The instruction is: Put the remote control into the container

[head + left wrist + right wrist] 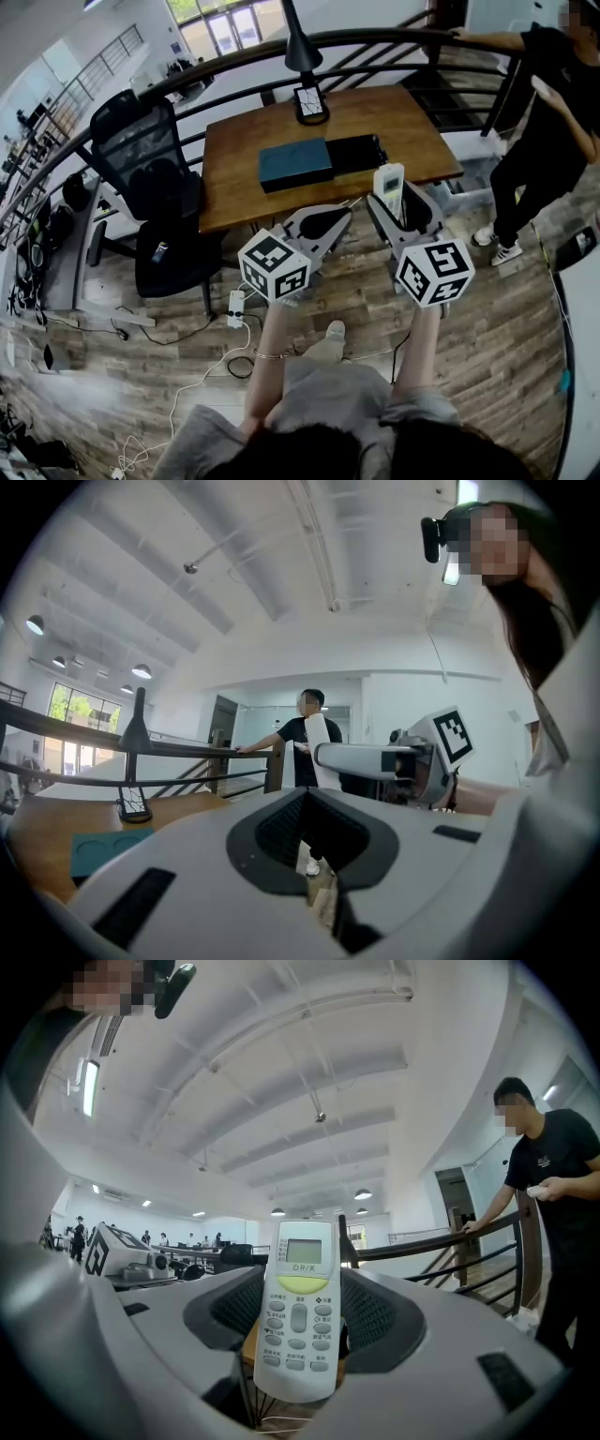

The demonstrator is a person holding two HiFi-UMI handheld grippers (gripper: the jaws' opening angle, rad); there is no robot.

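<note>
The remote control [298, 1309] was clamped in the right tongs [403, 200], held upright with the screen end up and the buttons turned back toward the tongs' own camera. It was just off the near edge of the counter [234, 178], toward the right corner, so not in any box yet. The left tongs [339, 216] were closed with nothing between them, held at that same near edge, just left of the right ones. In the middle of the counter a flat teal box [295, 161] was laid with a black box [354, 152] touching its right side. Which one counts as the container couldn't be told, tbh. A black desk lamp [302, 54] was stood at the counter's far edge. An office chair [155, 178] was parked off the left side. Off the right side a person in black [548, 103] was seen with one hand on the railing [394, 37].
</note>
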